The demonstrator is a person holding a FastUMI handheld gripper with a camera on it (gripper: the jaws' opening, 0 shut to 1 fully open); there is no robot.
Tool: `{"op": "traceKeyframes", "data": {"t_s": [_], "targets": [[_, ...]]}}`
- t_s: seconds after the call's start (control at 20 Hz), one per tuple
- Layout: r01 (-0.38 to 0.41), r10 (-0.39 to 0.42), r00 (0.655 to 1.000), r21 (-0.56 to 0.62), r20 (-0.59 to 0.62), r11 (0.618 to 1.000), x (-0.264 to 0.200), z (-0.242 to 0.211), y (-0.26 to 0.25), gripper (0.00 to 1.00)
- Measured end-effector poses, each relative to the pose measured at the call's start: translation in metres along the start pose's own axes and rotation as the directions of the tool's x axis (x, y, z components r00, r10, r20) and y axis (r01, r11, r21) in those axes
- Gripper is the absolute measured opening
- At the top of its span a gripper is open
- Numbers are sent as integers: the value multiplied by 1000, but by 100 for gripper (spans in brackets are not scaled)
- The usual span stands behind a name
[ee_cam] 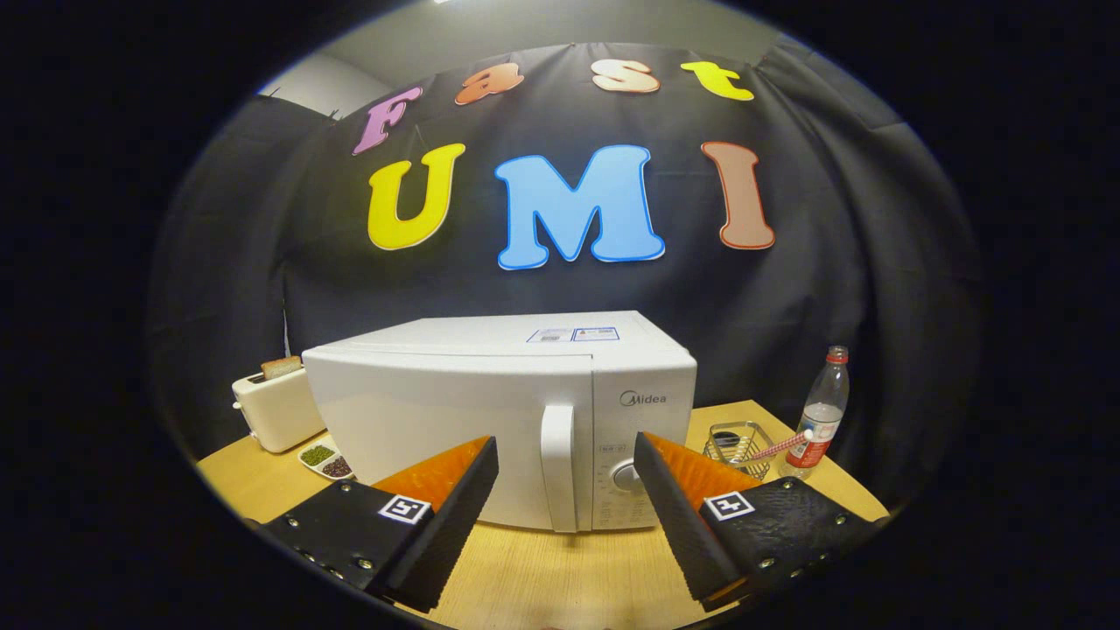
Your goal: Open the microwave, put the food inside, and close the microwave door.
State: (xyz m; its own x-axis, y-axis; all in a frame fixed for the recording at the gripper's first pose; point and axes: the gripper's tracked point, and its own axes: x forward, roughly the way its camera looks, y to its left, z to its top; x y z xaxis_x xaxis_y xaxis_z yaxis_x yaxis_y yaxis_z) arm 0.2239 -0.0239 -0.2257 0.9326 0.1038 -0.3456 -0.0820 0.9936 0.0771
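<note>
Wooden table (542,577) carries everything, set against the dark cloth wall of the booth. Microwave (490,411) stands upright near the middle of the table, white, door shut, front facing the camera; its vertical door handle (558,468) sits at the right edge of the door, and the control panel with a round dial (626,475) lies just right of the handle. Two labels are stuck on the microwave top, not read. Tongs (566,455) held wide, nothing between the fingers; the two tips sit either side of the handle, short of the microwave front and not touching it, with the handle framed in the gap. Toaster (276,407) stands left of the microwave, just beside its left side, with a slice of bread (281,367) sticking up from the slot. Plastic bottle (821,411) with a red cap stands upright near the right rim of the table, well apart from the microwave. Wire basket (739,442) sits between the microwave and the bottle; a striped stick-like item (781,446) leans out of it toward the bottle, exact kind cannot be told. Small divided dish (325,459) lies in front of the toaster by the microwave's lower left corner, one section holding green bits, the other dark bits
</note>
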Motion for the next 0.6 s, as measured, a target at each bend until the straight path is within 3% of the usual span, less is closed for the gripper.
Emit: {"op": "traceKeyframes", "data": {"t_s": [0.15, 0.3, 0.4, 0.45, 0.55, 0.6], "targets": [[12, -11, 999, 7, -43, 1000, 20, -16, -3, 98], [20, -19, 996, 12, -90, 1000, 35, -32, -5, 90], [25, -22, 992, 16, -120, 1000, 42, -42, -6, 75], [18, -15, 992, 24, -127, 1000, 42, -43, -3, 59], [6, -4, 992, 20, -127, 1000, 48, -45, 3, 55], [21, -21, 992, -3, -123, 1000, 46, -43, 4, 42]]}}
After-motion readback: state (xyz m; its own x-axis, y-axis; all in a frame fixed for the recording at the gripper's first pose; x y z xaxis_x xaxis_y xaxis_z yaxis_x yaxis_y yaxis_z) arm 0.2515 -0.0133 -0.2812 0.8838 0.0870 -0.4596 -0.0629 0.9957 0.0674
